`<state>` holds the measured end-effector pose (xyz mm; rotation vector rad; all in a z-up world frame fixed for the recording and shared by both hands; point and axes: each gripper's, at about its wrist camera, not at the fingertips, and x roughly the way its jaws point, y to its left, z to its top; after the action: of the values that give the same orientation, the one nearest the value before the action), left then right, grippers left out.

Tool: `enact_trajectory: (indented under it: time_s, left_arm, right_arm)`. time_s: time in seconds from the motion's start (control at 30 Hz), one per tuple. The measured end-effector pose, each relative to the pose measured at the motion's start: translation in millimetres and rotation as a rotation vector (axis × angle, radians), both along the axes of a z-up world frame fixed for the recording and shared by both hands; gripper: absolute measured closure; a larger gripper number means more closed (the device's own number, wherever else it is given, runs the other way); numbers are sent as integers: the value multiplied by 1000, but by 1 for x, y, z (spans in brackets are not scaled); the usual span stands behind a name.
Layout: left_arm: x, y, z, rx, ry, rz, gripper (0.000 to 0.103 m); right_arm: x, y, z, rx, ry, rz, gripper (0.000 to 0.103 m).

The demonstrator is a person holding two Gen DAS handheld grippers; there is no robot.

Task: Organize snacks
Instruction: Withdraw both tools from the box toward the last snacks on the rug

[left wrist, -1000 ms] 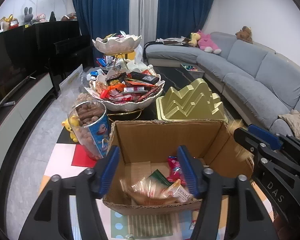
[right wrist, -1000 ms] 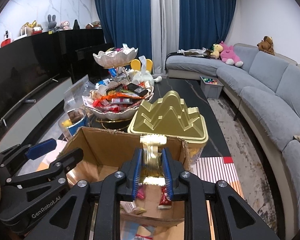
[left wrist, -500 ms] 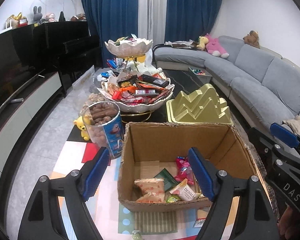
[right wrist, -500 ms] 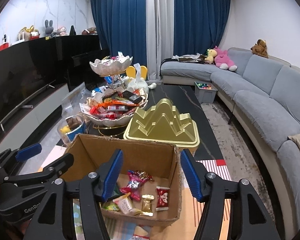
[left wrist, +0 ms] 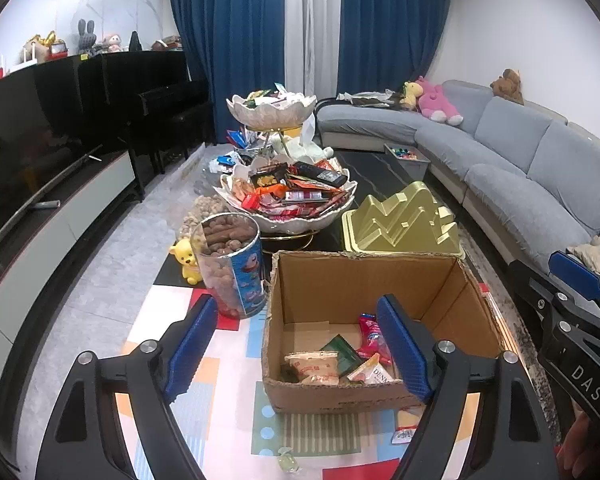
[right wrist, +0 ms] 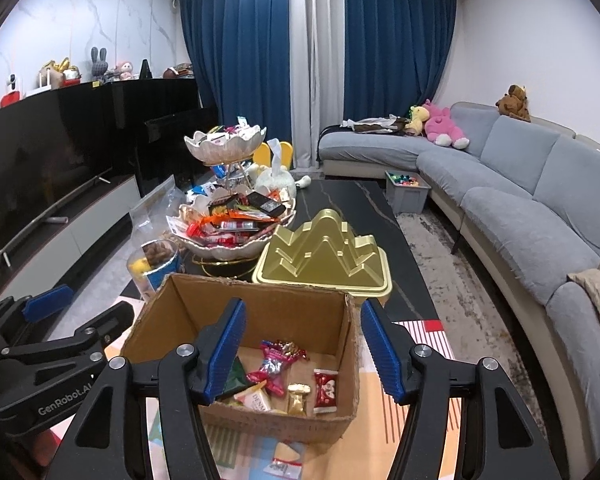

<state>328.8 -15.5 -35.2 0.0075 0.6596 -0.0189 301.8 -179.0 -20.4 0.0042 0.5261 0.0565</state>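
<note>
Both the left gripper [left wrist: 296, 344] and the right gripper [right wrist: 302, 350] are hanging wide and empty, jaws just opened, their wrapped snacks [right wrist: 284, 376] now lying in the cardboard box [right wrist: 260, 300] below (seemingly ready for another pick).

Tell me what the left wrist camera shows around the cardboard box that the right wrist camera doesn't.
Only the left wrist view shows the yellow bear toy beside the snack canister, and a loose candy on the mat. Only the right wrist view shows the gold-wrapped candy and small red packet inside the box. Both show the cardboard box, the gold mountain-shaped lid and the tiered snack bowl, with both grippers open and empty.
</note>
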Motion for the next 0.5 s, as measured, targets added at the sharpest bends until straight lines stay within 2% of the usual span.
enact_trajectory:
  time_s: [0.03, 0.1, 0.17, 0.5]
  left_arm:
    - [-1, 0, 1, 1, -2, 2, 18]
    - [-5, 1, 3, 3, -8, 7, 17]
    - [-9, 1, 4, 5, -12, 10, 15]
    - [-29, 7, 2, 18, -16, 50, 7]
  right_arm:
    - [-2, 0, 1, 0, -1, -1, 42]
    - [-5, -1, 3, 0, -8, -6, 33]
    - [-10, -1, 5, -1, -18, -12, 29]
    - [-29, 0, 5, -4, -23, -22, 26]
